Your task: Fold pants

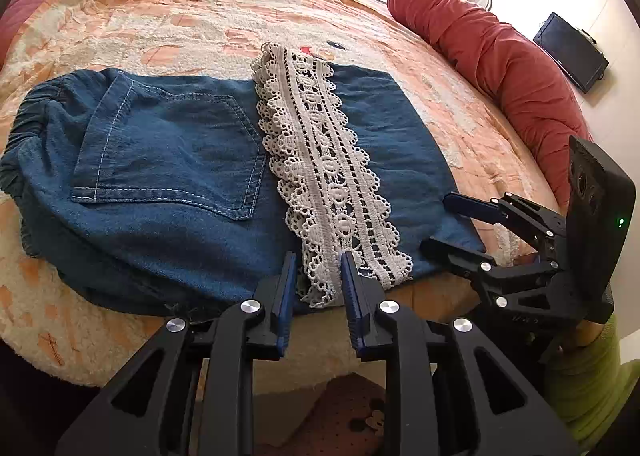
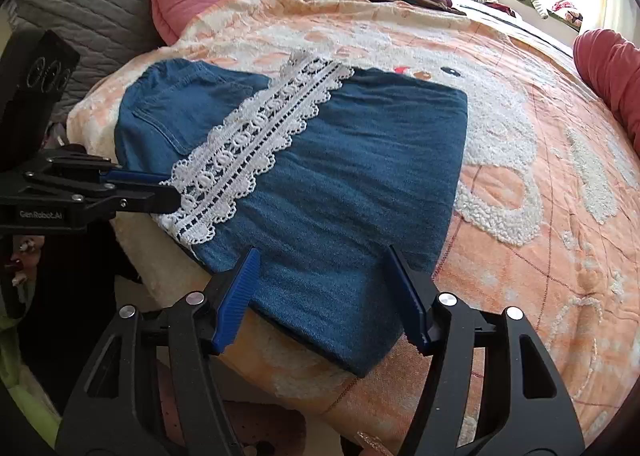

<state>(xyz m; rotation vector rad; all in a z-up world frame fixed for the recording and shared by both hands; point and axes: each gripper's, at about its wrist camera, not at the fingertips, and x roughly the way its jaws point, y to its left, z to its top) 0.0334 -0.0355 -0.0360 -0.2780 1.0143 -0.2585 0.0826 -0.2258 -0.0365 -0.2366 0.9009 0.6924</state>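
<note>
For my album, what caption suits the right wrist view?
Right gripper open around the near edge of folded denim pants with a white lace hem, on a peach bedspread.

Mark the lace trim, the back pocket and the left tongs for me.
lace trim (image 1: 320, 160), left wrist view, middle of the white band.
back pocket (image 1: 172, 148), left wrist view, centre of the stitched patch.
left tongs (image 1: 318, 262), left wrist view, between the blue tips.

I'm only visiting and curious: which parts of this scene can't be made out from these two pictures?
- Left wrist view: the pants' underside, hidden by the upper layer.
- Right wrist view: whether the left gripper pinches the lace trim; its tips hide the contact.
- Both views: the person, cut off at a green sleeve.
</note>
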